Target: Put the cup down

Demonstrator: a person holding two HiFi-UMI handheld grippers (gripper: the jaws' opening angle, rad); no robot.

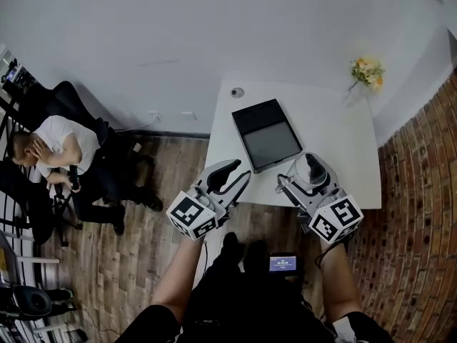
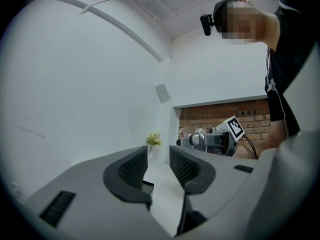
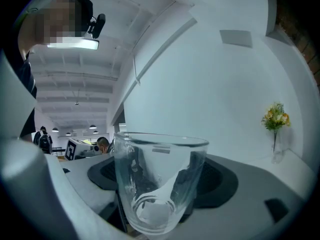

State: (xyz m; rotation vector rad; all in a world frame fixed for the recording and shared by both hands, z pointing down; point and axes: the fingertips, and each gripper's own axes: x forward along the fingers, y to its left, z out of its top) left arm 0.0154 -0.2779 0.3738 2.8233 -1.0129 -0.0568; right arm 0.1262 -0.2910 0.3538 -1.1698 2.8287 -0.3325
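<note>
White tabletop (image 1: 335,156) is seen bearing one dark tray (image 1: 267,134) and, at 1 o'clock, one flower vase (image 1: 365,73). One clear cup (image 3: 157,181) is clasped by the right tool (image 1: 308,166) over the 6 o'clock edge; the left tool (image 1: 239,175) is held released, empty.

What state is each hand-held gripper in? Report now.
Left hand-held gripper: open, empty.
Right hand-held gripper: shut on the glass cup.

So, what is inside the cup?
Nothing shows inside the cup: it looks empty, held by the right gripper. Through the glass only dark jaws show; its underside is cut off.
</note>
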